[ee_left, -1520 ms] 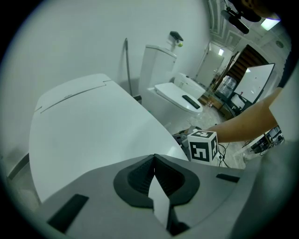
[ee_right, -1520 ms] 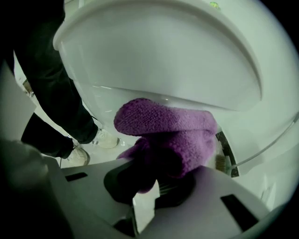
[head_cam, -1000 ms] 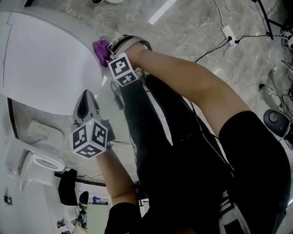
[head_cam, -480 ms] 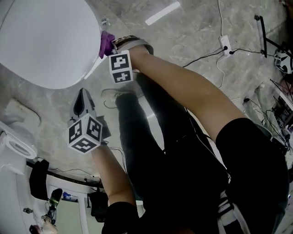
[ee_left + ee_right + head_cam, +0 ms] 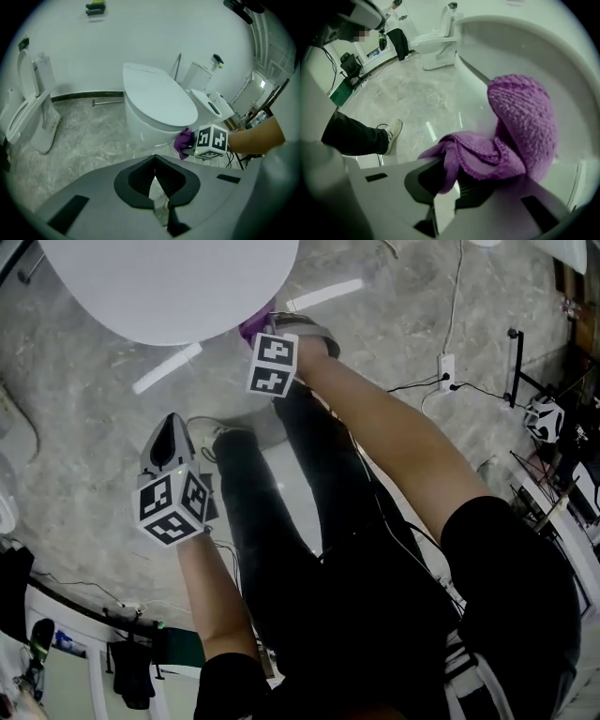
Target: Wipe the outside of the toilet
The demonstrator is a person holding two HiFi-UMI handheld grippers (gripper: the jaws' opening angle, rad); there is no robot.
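A white toilet [image 5: 169, 282] with its lid down fills the top of the head view and stands mid-frame in the left gripper view as the toilet [image 5: 157, 105]. My right gripper [image 5: 267, 338] is shut on a purple cloth [image 5: 511, 131], which presses against the toilet's curved outer wall [image 5: 562, 79] under the rim. The cloth [image 5: 183, 139] shows beside the marker cube in the left gripper view. My left gripper [image 5: 171, 442] hangs shut and empty over the marble floor, apart from the toilet.
Other white toilets [image 5: 28, 103] stand along the wall. The person's legs and shoe [image 5: 216, 442] are just below the bowl. Cables and a power strip [image 5: 446, 367] lie on the floor to the right, with equipment [image 5: 544, 418] beyond.
The head view has swung, so the toilet has slid up and to the right in the frame. My right gripper with the cloth has moved along the bowl's side toward its front. The left gripper stays low.
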